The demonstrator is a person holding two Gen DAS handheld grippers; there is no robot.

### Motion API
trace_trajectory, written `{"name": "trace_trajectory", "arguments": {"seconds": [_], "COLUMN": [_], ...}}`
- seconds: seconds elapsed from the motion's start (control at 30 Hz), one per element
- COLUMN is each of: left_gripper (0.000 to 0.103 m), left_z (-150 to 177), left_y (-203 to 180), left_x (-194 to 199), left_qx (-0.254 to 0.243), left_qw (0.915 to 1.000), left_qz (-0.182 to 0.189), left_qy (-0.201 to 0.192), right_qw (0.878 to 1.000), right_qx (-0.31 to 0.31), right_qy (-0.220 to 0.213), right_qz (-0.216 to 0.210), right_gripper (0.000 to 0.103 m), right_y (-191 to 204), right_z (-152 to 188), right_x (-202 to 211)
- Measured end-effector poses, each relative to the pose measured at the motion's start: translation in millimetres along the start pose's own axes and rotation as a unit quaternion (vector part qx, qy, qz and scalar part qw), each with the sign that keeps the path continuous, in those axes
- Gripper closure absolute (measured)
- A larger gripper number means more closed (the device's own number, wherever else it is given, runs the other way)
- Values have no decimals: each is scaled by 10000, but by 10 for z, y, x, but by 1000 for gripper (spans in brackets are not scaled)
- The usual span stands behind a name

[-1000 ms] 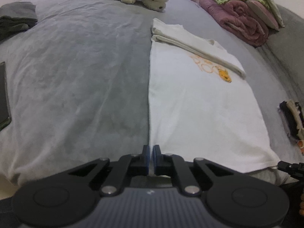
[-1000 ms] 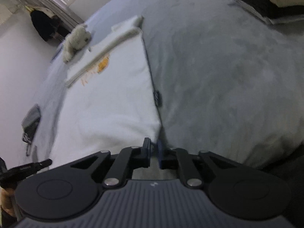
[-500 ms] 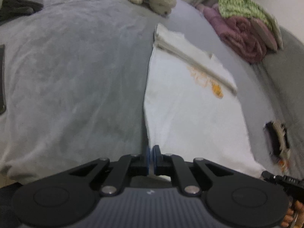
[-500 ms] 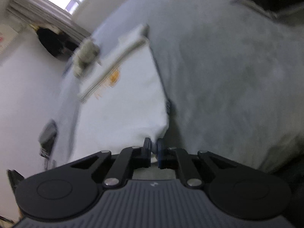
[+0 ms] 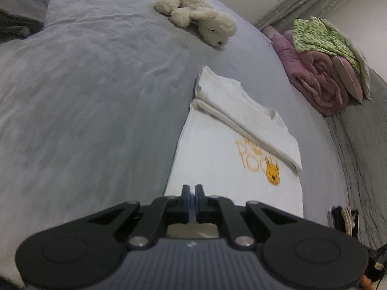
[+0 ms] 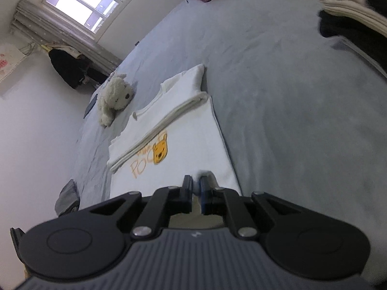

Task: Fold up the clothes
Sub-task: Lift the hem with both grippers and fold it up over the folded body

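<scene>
A white T-shirt (image 5: 217, 149) with an orange bear print lies on the grey bed, its sleeves folded across the chest. My left gripper (image 5: 192, 194) is shut on the shirt's hem at its left corner. In the right wrist view the same T-shirt (image 6: 183, 149) stretches away from me, and my right gripper (image 6: 196, 186) is shut on a bunch of its hem at the right corner. Both held corners are lifted off the bed, over the shirt's lower half. The hem between the grippers is hidden under the gripper bodies.
A cream plush dog (image 5: 200, 18) lies beyond the shirt's collar. Rolled pink bedding under a green patterned cloth (image 5: 324, 55) sits far right. Folded grey clothes (image 5: 21, 9) lie far left. A stack of dark and cream folded clothes (image 6: 355, 12) sits to the right.
Both grippers have lifted the shirt's bottom corners and carried them forward toward the collar; the visible length of shirt has shortened and the bear print is now much closer.
</scene>
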State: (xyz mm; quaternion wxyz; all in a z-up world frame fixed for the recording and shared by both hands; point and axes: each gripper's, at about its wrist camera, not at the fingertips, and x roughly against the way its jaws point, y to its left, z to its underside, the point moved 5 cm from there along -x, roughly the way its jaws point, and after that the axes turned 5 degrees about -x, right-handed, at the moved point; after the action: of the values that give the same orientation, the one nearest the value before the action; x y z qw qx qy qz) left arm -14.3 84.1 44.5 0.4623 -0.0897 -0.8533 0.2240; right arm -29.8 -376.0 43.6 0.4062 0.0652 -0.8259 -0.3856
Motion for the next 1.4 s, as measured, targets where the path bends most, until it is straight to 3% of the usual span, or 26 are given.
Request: {"name": "trace_trajectory", "arguments": {"seconds": [0.27, 0.43, 0.47, 0.57, 0.67, 0.8, 0.93, 1.13, 1.3, 1.4], "left_gripper": [103, 101, 100, 90, 77, 61, 52, 56, 90, 95], "left_z": [-429, -411, -418, -442, -445, -388, -285, -180, -145, -153], "left_y": [176, 286, 278, 222, 155, 84, 27, -56, -105, -124], "left_x": [-557, -658, -633, -525, -413, -416, -503, -585, -630, -595], "left_qx": [500, 340, 209, -200, -440, -654, -855, -1228, -1541, -1654], "left_qw": [9980, 9994, 9998, 9996, 9986, 9976, 9963, 9922, 9873, 9854], "left_qz": [-349, 84, 18, -55, 108, 180, 63, -118, -360, -396], "left_qy": [155, 1, -47, -194, -276, -159, 43, 172, 133, 21], "right_qw": [9991, 9957, 9940, 9870, 9759, 9432, 9242, 9157, 9116, 9125], "right_qx": [167, 824, 1006, 1550, 2126, 3237, 3724, 3947, 4007, 3983], "right_qy": [208, 255, 202, 45, -71, 247, 399, 313, 433, 431], "right_qz": [330, 350, 368, 418, 482, 698, 743, 684, 808, 832], "right_gripper": [94, 91, 86, 85, 85, 85, 74, 70, 69, 74], "right_y": [-47, -3, 26, 113, 200, 280, 318, 385, 346, 365], "right_z": [-471, -589, -608, -663, -696, -482, -353, -355, -366, -364], "right_x": [-673, -821, -795, -718, -654, -729, -841, -926, -1120, -1157]}}
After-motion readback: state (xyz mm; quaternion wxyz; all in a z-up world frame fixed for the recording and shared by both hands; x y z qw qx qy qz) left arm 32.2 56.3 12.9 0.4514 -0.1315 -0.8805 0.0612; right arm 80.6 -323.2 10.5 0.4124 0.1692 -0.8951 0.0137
